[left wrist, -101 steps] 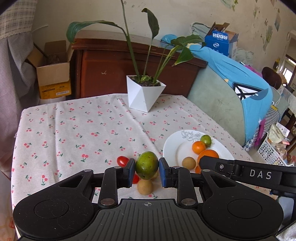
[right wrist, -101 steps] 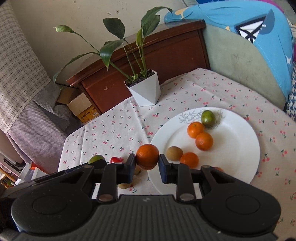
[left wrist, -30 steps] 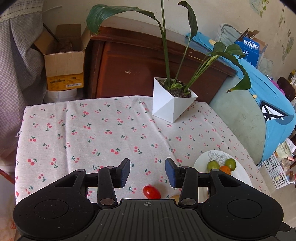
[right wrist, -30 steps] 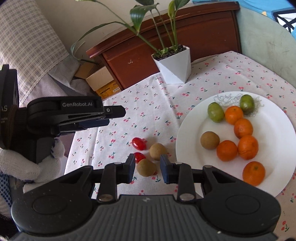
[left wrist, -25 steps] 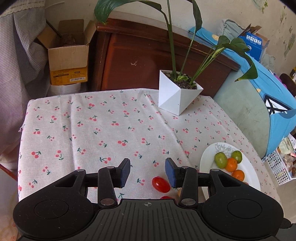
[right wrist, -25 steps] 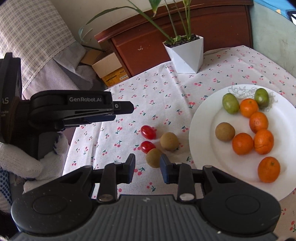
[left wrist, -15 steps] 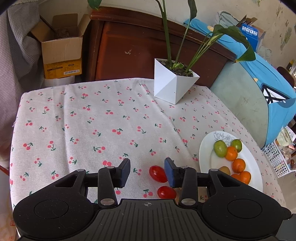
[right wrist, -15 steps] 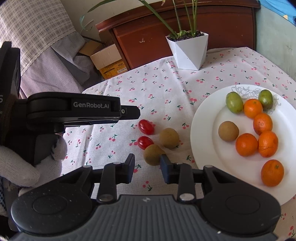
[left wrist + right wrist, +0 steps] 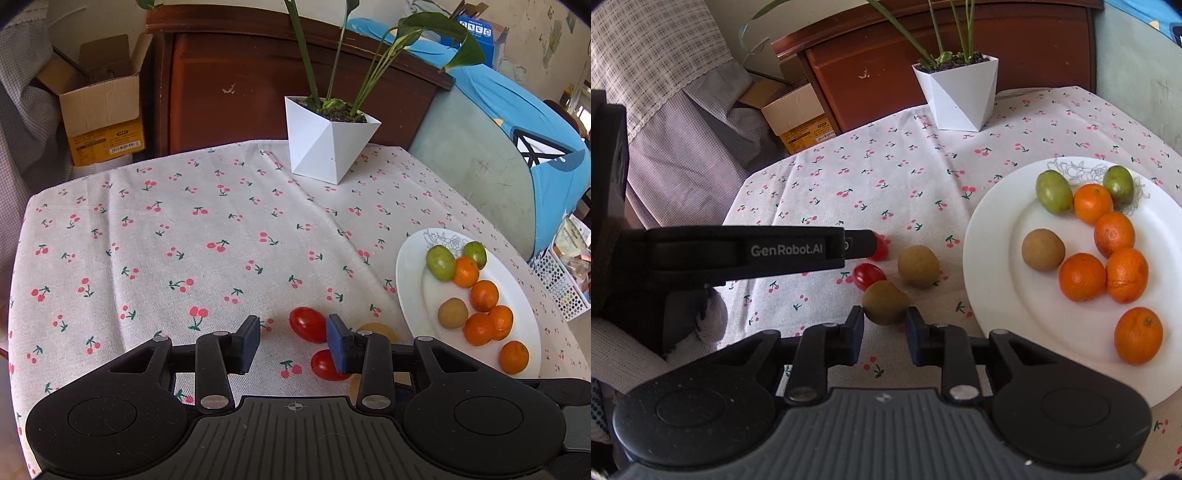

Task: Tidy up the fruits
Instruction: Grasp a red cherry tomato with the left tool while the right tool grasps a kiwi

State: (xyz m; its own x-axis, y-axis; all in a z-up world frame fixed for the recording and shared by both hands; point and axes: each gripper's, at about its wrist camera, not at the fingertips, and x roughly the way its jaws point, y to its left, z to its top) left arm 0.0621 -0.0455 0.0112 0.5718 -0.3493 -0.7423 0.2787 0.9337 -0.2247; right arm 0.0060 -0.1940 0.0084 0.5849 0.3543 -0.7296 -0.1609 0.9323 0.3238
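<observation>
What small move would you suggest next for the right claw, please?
Probably lift it slightly: the right claw looks closed on the nearer brown fruit, which sits on the tablecloth beside the white plate where it likely belongs.

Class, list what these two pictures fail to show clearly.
- Left wrist view: yellow-brown round fruit, mostly behind the left gripper's finger.
- Right wrist view: far red cherry tomato, mostly behind that gripper's black arm.
- Right wrist view: green plant's leaves, cut by the top edge.
</observation>
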